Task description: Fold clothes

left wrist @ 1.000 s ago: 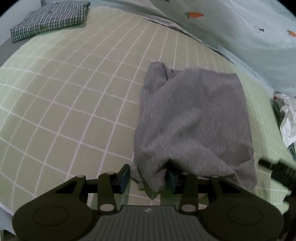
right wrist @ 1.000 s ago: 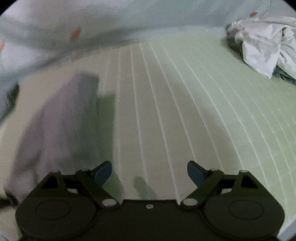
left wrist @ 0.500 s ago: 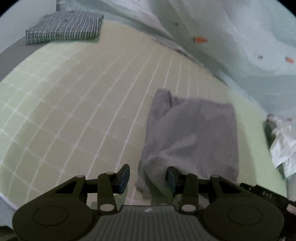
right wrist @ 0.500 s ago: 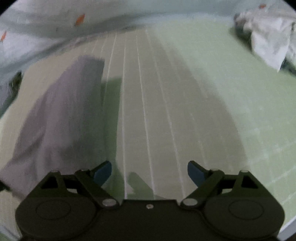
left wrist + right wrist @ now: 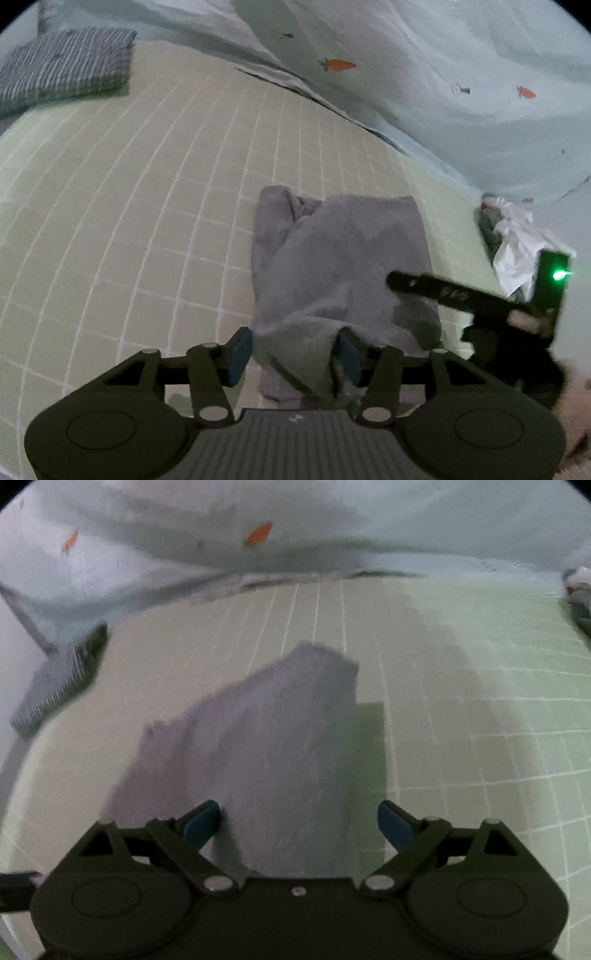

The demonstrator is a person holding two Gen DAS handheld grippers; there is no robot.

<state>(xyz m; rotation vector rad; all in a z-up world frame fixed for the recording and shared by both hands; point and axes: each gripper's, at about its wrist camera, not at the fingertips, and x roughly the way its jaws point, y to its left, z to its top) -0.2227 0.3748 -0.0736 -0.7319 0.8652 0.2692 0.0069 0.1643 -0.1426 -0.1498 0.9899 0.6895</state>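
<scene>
A folded grey garment (image 5: 340,266) lies on the green checked bed sheet (image 5: 147,192). My left gripper (image 5: 293,354) is at its near edge; a bunched fold of grey cloth sits between the two blue pads, which stand apart. My right gripper (image 5: 299,819) is wide open and empty over the same grey garment (image 5: 266,738), its left pad above the cloth. The right gripper's body also shows in the left wrist view (image 5: 480,299), over the garment's near right corner.
A folded checked shirt (image 5: 62,66) lies at the far left of the bed; it also shows in the right wrist view (image 5: 55,679). A crumpled white and grey clothes pile (image 5: 517,240) sits at the right. A pale quilt with carrot prints (image 5: 443,74) lies along the back.
My right gripper has swung left from bare sheet to over the grey garment. The left gripper has pulled back a little and still holds the near edge fold between its pads.
</scene>
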